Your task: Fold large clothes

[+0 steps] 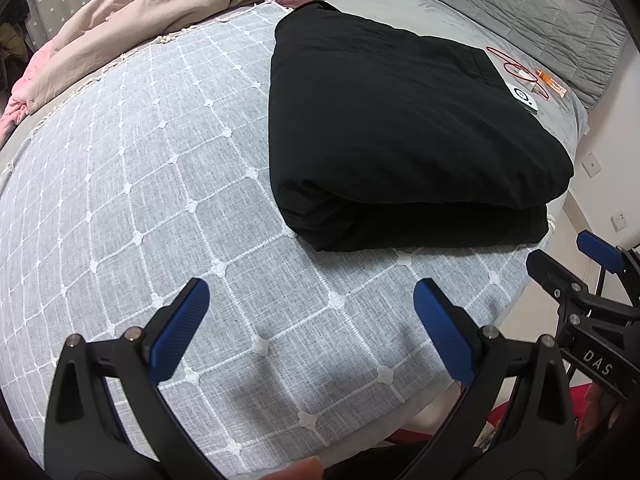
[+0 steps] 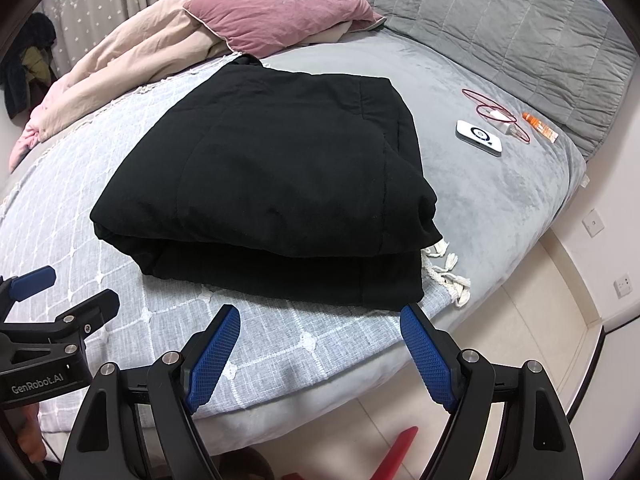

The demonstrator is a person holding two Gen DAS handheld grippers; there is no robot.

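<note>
Black garment (image 2: 264, 184) lies folded in a thick stack on the grey checked throw (image 1: 140, 200) near the bed's front edge. Left gripper (image 1: 312, 320) and right gripper (image 2: 320, 344) hover released, apparently clear of the fabric.

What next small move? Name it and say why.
Probably none beyond pulling back: the black garment already lies folded in a neat stack on the checked blanket, and both the left gripper and right gripper hang open, short of it.
</note>
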